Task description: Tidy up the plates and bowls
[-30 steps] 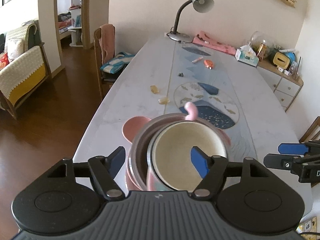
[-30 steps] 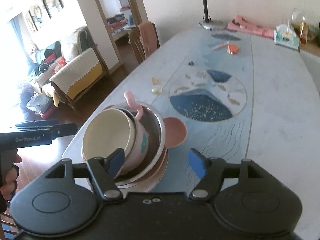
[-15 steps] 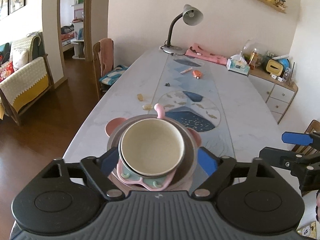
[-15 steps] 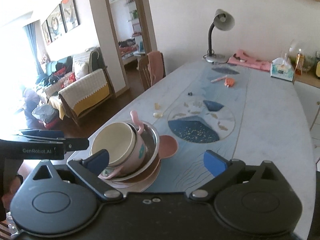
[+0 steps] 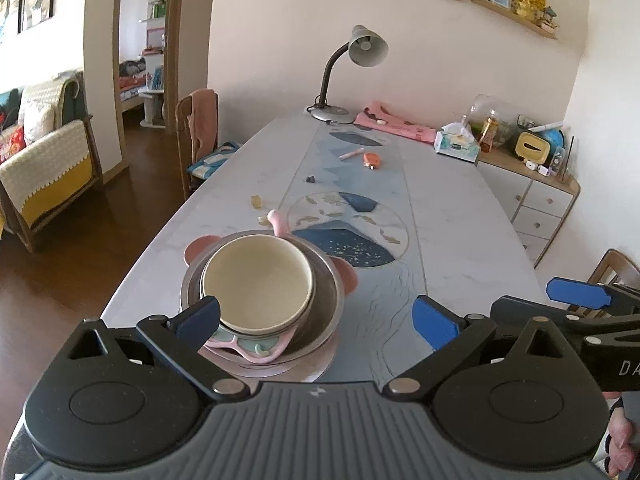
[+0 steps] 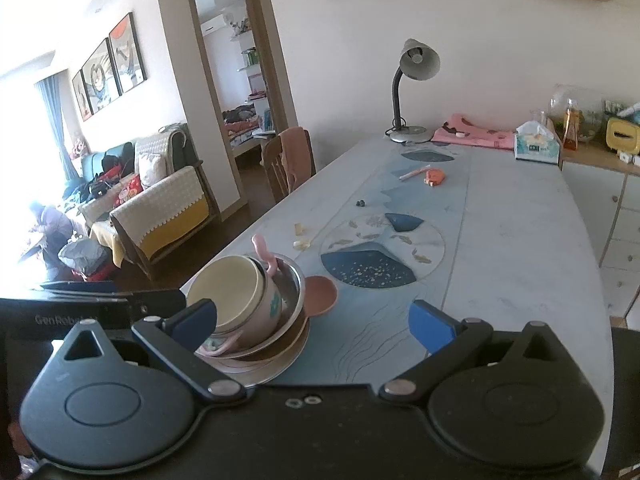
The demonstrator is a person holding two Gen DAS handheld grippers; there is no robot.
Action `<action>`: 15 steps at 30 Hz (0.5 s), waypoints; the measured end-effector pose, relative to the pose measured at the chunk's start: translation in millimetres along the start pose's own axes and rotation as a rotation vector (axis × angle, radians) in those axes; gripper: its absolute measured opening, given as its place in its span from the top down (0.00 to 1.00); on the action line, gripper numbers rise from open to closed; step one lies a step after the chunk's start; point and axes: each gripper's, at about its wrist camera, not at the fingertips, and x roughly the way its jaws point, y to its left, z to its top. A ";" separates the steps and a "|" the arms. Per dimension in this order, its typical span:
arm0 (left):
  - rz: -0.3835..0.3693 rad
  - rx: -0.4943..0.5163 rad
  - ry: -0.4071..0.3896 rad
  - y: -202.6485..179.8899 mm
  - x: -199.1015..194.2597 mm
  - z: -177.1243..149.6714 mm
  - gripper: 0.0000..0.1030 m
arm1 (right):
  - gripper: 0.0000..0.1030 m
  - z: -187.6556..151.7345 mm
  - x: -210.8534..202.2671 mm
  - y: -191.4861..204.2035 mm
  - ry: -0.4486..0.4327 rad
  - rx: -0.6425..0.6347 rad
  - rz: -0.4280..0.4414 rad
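A stack of dishes stands near the table's near end. A cream bowl [image 5: 258,282] sits on top, inside a pink handled bowl [image 5: 256,350], inside a steel bowl [image 5: 328,300], on a pink plate with ears [image 5: 346,276]. The stack also shows in the right wrist view, with the cream bowl [image 6: 228,294] and steel bowl [image 6: 294,292]. My left gripper [image 5: 316,320] is open and empty, held back above the stack. My right gripper [image 6: 314,320] is open and empty, to the right of the stack.
The long marble table [image 5: 452,216] has a blue runner, small scraps, an orange item [image 5: 372,159], a desk lamp [image 5: 360,46], pink cloth and tissue box at the far end. A chair [image 5: 198,136] stands left. A white cabinet [image 5: 536,204] stands right.
Both grippers have pulled back and up from the stack and opened wider. The stack now stands free on the table.
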 end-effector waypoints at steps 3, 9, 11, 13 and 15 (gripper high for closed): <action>0.010 0.006 -0.012 -6.1 -4.8 -1.1 0.00 | 0.00 -1.4 -5.3 -1.2 -0.005 0.010 -0.010; 0.016 -0.018 -0.019 -6.5 -9.8 -2.0 0.00 | 0.00 -2.9 -12.7 -2.0 -0.024 0.020 -0.053; 0.021 -0.022 -0.025 -5.8 -11.7 -2.7 0.00 | 0.00 -3.1 -14.0 0.2 -0.029 0.011 -0.062; 0.022 -0.023 -0.032 -5.2 -13.1 -3.5 0.00 | 0.00 -3.5 -14.3 2.1 -0.027 0.004 -0.061; 0.020 -0.022 -0.035 -4.9 -15.3 -4.9 0.00 | 0.00 -4.3 -15.0 3.2 -0.027 0.002 -0.058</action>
